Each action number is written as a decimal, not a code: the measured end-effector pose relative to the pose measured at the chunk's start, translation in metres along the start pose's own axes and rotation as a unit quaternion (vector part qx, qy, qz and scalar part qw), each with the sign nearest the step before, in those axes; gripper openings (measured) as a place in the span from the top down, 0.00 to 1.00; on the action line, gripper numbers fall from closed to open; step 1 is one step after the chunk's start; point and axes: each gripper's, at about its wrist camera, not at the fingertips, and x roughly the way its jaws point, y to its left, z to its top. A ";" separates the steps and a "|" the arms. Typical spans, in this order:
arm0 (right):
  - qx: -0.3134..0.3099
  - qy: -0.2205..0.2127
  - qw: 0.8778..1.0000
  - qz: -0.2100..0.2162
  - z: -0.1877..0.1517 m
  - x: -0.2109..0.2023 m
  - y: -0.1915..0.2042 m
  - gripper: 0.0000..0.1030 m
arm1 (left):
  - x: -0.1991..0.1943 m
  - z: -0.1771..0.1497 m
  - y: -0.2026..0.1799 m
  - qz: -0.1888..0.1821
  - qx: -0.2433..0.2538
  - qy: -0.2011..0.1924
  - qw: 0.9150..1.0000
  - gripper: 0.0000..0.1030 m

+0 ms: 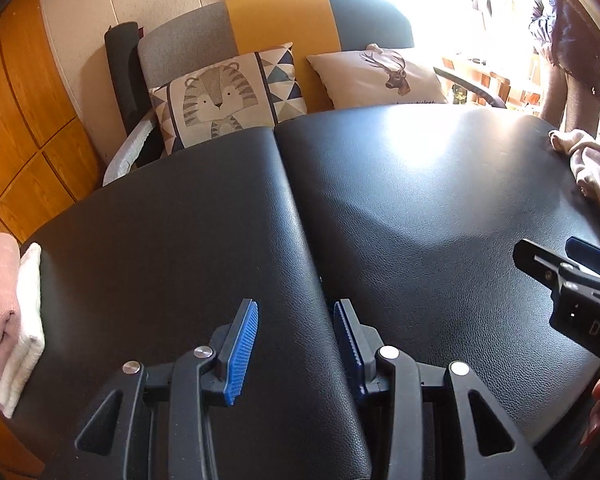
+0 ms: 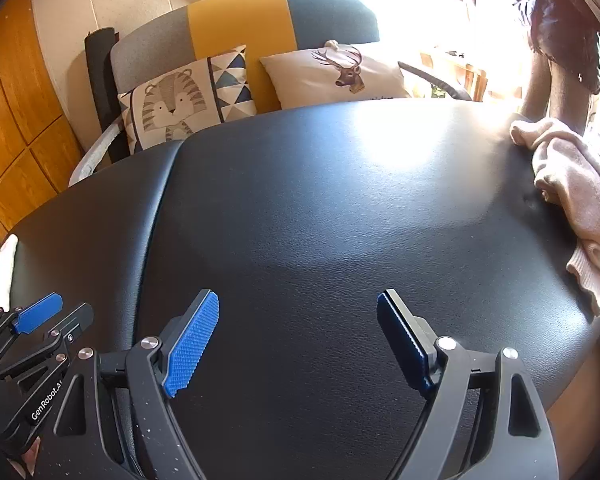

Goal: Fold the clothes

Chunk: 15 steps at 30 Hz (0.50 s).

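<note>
Crumpled pink garment lies bunched at the right edge of the black padded surface, its long axis running along that edge, ribbed cuff at the near end. Folded pink and white stack sits at the left edge, long axis front to back. Surface between them is bare, with a seam running front to back. Left gripper partly spread, nothing between the pads. Right gripper spread wide, holding nothing. Both hover over the near middle, well apart from either pile
</note>
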 end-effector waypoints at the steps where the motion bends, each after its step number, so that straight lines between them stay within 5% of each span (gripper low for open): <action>1: 0.001 0.000 1.000 -0.001 0.001 -0.001 -0.001 0.18 | 0.000 0.002 -0.001 -0.001 0.001 0.003 1.000 0.60; 15: 0.023 -0.007 0.999 -0.024 0.006 -0.008 -0.031 0.18 | -0.007 0.022 -0.021 -0.016 0.019 0.002 1.000 0.60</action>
